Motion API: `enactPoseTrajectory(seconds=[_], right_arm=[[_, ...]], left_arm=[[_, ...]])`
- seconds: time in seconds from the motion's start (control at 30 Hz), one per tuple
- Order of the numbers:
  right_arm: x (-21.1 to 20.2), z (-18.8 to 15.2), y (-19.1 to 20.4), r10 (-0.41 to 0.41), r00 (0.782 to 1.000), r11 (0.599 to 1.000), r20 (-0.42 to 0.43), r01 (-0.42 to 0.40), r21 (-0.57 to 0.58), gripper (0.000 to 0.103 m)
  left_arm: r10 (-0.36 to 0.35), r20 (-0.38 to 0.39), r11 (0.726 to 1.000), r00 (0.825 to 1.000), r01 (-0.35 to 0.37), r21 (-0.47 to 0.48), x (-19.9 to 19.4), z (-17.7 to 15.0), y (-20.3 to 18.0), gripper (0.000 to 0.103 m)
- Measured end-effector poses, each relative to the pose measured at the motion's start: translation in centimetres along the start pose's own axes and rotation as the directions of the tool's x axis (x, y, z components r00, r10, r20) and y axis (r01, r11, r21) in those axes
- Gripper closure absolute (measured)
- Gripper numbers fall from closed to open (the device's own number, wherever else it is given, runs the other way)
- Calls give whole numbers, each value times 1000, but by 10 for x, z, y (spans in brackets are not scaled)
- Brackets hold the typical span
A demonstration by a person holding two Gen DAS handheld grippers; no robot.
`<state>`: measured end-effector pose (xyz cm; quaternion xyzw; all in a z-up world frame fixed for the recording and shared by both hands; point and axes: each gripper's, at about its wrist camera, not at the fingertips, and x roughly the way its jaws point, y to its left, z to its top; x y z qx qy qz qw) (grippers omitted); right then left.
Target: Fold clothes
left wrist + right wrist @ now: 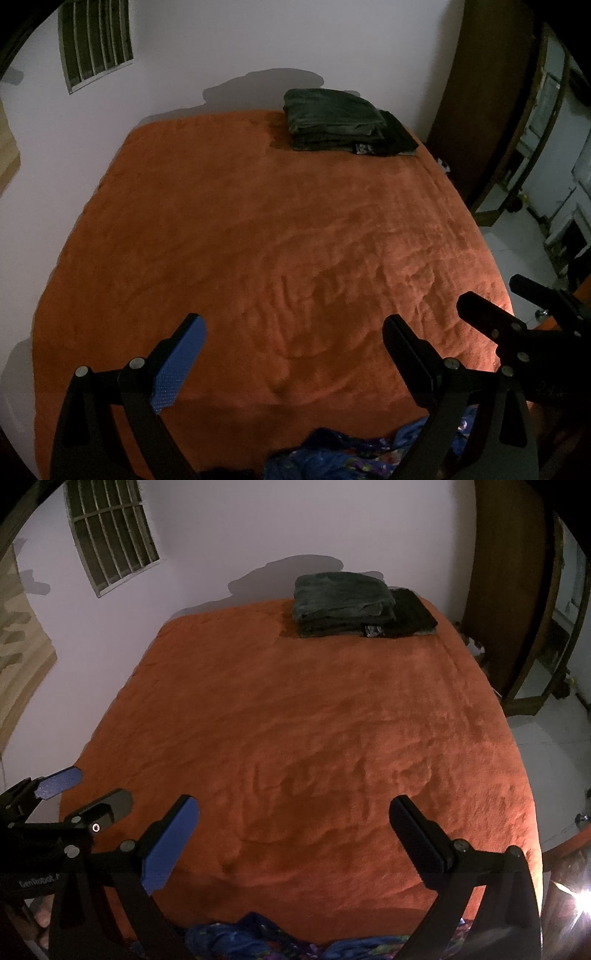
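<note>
Both grippers are held over the near edge of the bed point(258, 229), side by side, w/ nothing gripped. The left gripper point(293, 354) is seen spread wide, blue pad on one finger, black on the other; the right gripper point(293, 834) is likewise spread wide and empty.

The next garment, a crumpled blue patterned cloth point(351, 454), is found at the very bottom of both views, below and just behind the fingertips, at the near edge of the bed. It lies bunched approx. crosswise, from under the left gripper toward the right one; in the left view it sits closer to that gripper's black finger, in the right view point(266, 938) it spreads under both fingers. Neither gripper is clearly nearer, so a downward, pulled-back reach by both is judged to be needed. Its shape cannot be made out: only folds w/ multicolour print are shown, edges hidden.

A stack of folded dark clothes point(343, 120) is seen at the far right corner of the bed, well apart.
</note>
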<state>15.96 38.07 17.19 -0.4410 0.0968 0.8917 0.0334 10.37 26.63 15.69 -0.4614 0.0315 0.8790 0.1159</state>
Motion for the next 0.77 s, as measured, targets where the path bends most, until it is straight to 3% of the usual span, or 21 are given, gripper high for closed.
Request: enactPoseTrajectory(seconds=[0.3,0.53,0.77], right_arm=[[3,1,-5,20,999,1000,-29,-20,19,0],[5,-2,-5,20,999,999,-35,-19,26,0],[6,-3,-4,15,999,1000,-34,-15,24,0]], left_arm=[[30,3,1000,1000,-30,2,1,-1,-2,6],[-8,-8,1000,1000,8,-17,3,-2,2,5],[18,27,1000,999,-18,18,-3,-5,-5,5]])
